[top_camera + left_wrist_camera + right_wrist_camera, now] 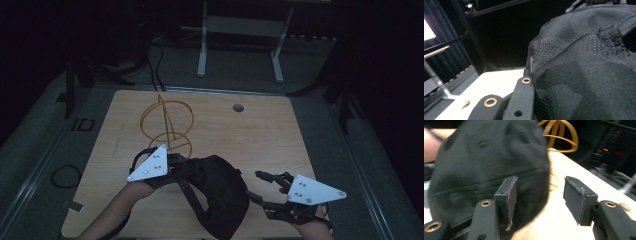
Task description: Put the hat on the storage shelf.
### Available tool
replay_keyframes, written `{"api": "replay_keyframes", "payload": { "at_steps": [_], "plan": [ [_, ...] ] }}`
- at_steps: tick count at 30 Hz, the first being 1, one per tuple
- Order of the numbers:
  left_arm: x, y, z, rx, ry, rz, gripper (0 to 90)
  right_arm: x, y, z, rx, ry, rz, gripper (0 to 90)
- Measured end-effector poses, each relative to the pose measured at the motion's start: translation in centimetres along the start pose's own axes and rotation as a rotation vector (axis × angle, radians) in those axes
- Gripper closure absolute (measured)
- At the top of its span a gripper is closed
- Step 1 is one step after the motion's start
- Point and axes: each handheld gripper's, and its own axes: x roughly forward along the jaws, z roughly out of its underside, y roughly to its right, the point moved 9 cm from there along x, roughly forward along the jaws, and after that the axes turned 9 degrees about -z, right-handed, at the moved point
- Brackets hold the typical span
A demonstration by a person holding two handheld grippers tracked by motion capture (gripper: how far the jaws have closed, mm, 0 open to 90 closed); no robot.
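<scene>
A black cap [220, 195] hangs just above the wooden table [260, 135] near its front edge. My left gripper [186, 172] comes in from the left and is shut on the cap's edge; in the left gripper view the woven fabric [586, 75] bunches against its jaws [529, 75]. My right gripper [254, 184] is just right of the cap, open. In the right gripper view its pads [540, 195] stand apart with nothing pressed between them, and the cap [486, 162] sits behind the left pad. A gold wire stand [167, 122] rises behind the cap, seen too as gold arcs [560, 137].
A round cable hole [238, 107] is at the table's far middle. Beyond the far edge stands a white metal frame [240, 30], with dark tripod legs [345, 95] at both sides. A cable loop [65, 176] lies on the floor at the left.
</scene>
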Motion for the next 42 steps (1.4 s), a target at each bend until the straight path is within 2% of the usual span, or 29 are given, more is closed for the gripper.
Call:
{"api": "replay_keyframes", "payload": {
  "at_steps": [2,3,8,12,18,22,23,25,30,34,39,42],
  "plan": [
    [0.1,0.2,0.0,-0.019,0.009,0.026,89.3,1.0,-0.7,-0.5,-0.036,-0.007,-0.019,43.7],
    [0.1,0.4,0.1,-0.011,0.006,0.031,89.3,1.1,-0.7,-0.8,-0.044,-0.005,-0.014,43.7],
    [0.6,1.3,0.2,-0.018,0.015,0.073,89.3,1.7,-0.8,-1.5,-0.06,0.005,-0.035,43.8],
    [0.7,1.3,0.1,-0.042,0.024,0.079,89.3,2.2,-0.8,-1.6,-0.068,-0.005,-0.057,48.9],
    [0.9,1.6,0.1,-0.036,0.022,0.092,89.3,2.5,-0.7,-1.6,-0.078,-0.012,-0.069,50.4],
    [1.0,1.7,0.0,-0.035,0.019,0.1,89.3,3.0,-0.8,-1.6,-0.085,-0.022,-0.081,57.5],
    [1.0,1.7,0.0,-0.041,0.02,0.1,89.3,3.2,-0.8,-1.5,-0.088,-0.023,-0.084,58.2],
    [1.0,1.7,-0.1,-0.039,0.023,0.097,89.3,3.4,-0.9,-1.5,-0.091,-0.031,-0.086,68.2],
    [1.0,1.5,0.2,-0.042,0.012,0.088,89.2,3.8,-1.3,-1.3,-0.113,-0.05,-0.108,86.5],
    [0.8,1.0,0.4,-0.064,0.014,0.078,89.2,3.5,-1.4,-1.7,-0.111,-0.019,-0.102,88.0],
    [0.7,1.1,0.0,-0.058,0.019,0.066,89.1,3.0,-1.3,-2.3,-0.094,0.018,-0.092,88.5],
    [0.8,0.7,0.0,-0.063,0.003,0.039,88.3,2.7,-1.1,-2.7,-0.078,0.03,-0.076,88.6]
  ]
}}
